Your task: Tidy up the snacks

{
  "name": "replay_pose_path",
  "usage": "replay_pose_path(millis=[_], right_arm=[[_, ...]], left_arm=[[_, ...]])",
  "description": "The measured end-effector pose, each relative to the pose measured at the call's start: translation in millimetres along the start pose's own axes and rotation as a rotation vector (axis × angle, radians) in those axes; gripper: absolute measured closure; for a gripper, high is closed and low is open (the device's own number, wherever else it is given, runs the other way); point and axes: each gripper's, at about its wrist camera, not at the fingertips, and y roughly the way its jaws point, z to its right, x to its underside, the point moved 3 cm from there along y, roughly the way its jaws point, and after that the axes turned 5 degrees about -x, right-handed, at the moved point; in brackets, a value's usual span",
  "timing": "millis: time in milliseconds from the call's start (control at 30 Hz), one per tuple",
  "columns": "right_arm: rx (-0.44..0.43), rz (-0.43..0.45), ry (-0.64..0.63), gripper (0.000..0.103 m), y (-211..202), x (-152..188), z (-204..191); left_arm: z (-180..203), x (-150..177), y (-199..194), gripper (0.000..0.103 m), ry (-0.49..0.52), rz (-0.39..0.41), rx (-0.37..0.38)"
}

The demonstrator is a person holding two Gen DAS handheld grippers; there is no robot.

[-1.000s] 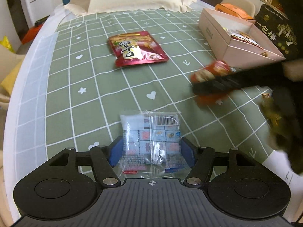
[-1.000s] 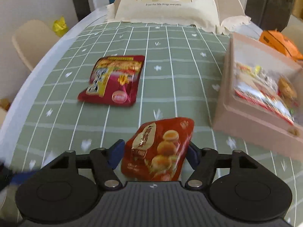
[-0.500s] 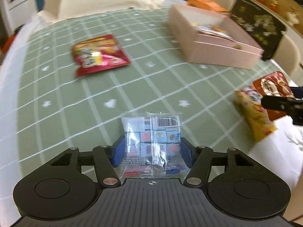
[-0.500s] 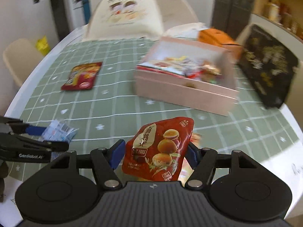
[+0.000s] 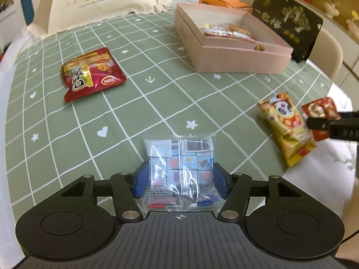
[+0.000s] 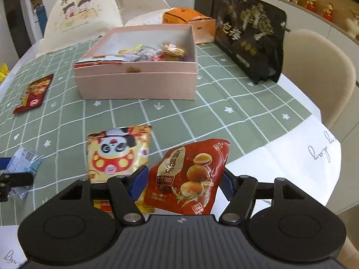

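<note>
My left gripper (image 5: 179, 177) is shut on a clear pack of small blue candies (image 5: 179, 157), its blue pads pressing both sides low over the green cloth. My right gripper (image 6: 184, 179) is shut on a red egg-snack pouch (image 6: 188, 174), held upright near the table's front edge. A yellow panda pack (image 6: 119, 152) lies flat just left of that pouch. Behind it stands the pink box (image 6: 134, 87), open, with several snacks inside. A red snack bag (image 5: 89, 74) lies flat at the far left. The left wrist view shows the red pouch (image 5: 320, 109) at the right edge.
A black gift bag (image 6: 251, 35) and an orange box (image 6: 188, 20) stand behind the pink box. A cream mesh food cover (image 5: 105, 0) sits at the table's far end. White paper (image 6: 291, 157) covers the near right corner, with a beige chair (image 6: 314, 67) beyond it.
My right gripper carried the red pouch to the right, past the pink box, to the near right side beside the panda pack. My left gripper kept the clear pack and turned rightward.
</note>
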Motion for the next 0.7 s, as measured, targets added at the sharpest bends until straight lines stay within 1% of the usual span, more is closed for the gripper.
replay_pose_path(millis=[67,133,300,367,433,467,500,533,567,600,633,700], right_arm=[[-0.009,0.014,-0.015,0.036,-2.2,-0.6,-4.9],[-0.013,0.025,-0.019,0.036,-5.0,-1.9,-7.3],[-0.020,0.041,-0.001,0.036,-10.5,-6.3,-5.3],[-0.023,0.046,0.009,0.036,-14.1,-6.8,-3.0],[-0.024,0.056,0.021,0.036,-18.3,-7.9,-1.4],[-0.025,0.065,0.028,0.036,-21.1,-9.0,-0.8],[-0.026,0.073,0.033,0.036,-23.0,-10.3,-0.4],[-0.027,0.081,0.038,0.036,-24.9,-12.2,-0.5],[-0.025,0.085,0.041,0.036,-25.9,-13.6,-0.7],[-0.023,0.087,0.042,0.036,-26.4,-14.7,-1.4],[-0.021,0.088,0.041,0.036,-26.6,-15.3,-1.7],[-0.016,0.087,0.037,0.036,-27.2,-14.1,-2.4]], left_arm=[[2.0,-8.4,-7.5,0.038,-0.011,0.024,0.032],[7.8,-23.1,-17.4,0.038,0.001,0.064,0.037],[24.7,-63.8,-43.7,0.038,0.037,0.160,0.077],[29.7,-86.5,-51.2,0.038,0.038,0.207,0.104],[27.7,-122.3,-59.6,0.038,-0.016,0.278,0.157],[23.9,-144.7,-62.8,0.037,-0.068,0.323,0.212],[21.4,-163.8,-62.8,0.036,-0.098,0.363,0.266],[17.8,-184.3,-56.3,0.035,-0.123,0.387,0.320],[15.2,-198.2,-48.6,0.035,-0.140,0.372,0.335],[11.5,-212.1,-40.9,0.039,-0.173,0.354,0.333],[6.9,-217.2,-39.7,0.039,-0.204,0.368,0.333],[-5.3,-213.0,-47.2,0.039,-0.259,0.442,0.344]])
